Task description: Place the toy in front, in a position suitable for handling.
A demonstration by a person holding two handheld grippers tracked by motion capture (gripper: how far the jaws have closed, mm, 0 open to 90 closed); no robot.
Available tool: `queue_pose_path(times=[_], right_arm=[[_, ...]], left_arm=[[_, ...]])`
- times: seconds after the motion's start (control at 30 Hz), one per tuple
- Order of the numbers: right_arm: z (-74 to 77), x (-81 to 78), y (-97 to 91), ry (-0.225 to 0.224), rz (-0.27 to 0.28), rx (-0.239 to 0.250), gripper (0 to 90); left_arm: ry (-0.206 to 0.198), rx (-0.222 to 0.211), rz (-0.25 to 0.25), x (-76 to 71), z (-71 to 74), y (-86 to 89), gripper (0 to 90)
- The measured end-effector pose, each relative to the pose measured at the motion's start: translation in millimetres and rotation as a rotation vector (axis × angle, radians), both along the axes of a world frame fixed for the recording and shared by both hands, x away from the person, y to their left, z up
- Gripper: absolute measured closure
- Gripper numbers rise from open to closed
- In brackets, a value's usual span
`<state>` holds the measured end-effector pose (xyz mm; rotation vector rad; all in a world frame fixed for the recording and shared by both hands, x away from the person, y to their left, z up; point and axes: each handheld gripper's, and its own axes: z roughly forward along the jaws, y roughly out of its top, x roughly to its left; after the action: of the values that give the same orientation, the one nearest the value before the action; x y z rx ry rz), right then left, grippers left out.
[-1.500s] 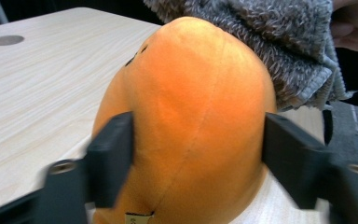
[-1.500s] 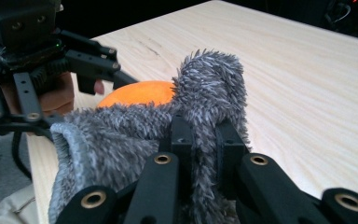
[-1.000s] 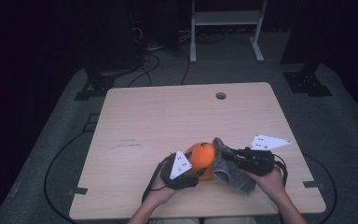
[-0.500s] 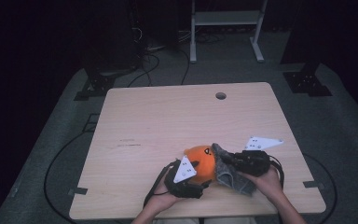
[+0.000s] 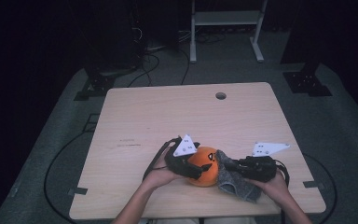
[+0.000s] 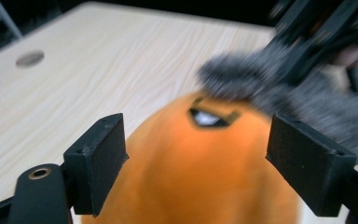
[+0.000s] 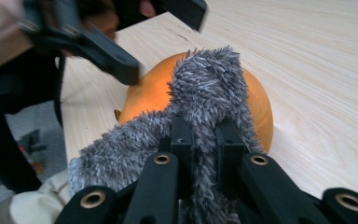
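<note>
Tabletop: right gripper [image 7: 200,140] pinching grey cloth [image 7: 205,88].

Dark lab: cables [image 5: 144,56], rig stands [image 5: 303,81]

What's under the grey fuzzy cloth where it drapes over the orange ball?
The grey fuzzy cloth, pinched in the right gripper, lies over the top of the orange ball. Orange shows on both sides; the strip beneath the cloth is covered.
</note>
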<state>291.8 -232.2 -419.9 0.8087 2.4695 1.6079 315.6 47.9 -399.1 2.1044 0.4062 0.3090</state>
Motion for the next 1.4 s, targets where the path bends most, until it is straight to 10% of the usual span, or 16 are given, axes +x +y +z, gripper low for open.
queue_pose_path(times=[0.17, 0.4, 0.73, 1.4], right_arm=[[1.0, -1.1, -13.2, 0.002, -0.017, 0.022, 80.6], [5.4, -0.3, -48.4, -0.032, -0.153, 0.013, 79.8], [-10.6, 16.9, -66.2, -0.046, -0.358, -0.116, 62.7], [-7.7, 17.3, -70.6, -0.094, -0.385, -0.010, 50.2]], left_arm=[[0.081, 0.009, -0.030, 7.1, -18.1, -10.9, 17.9], [0.025, 0.072, 0.004, -2.4, -26.6, -18.8, 45.6], [-0.032, 0.002, 0.020, -10.9, -27.8, -12.6, 49.1], [-0.077, -0.012, 0.078, -9.2, -16.1, -10.7, 55.1]])
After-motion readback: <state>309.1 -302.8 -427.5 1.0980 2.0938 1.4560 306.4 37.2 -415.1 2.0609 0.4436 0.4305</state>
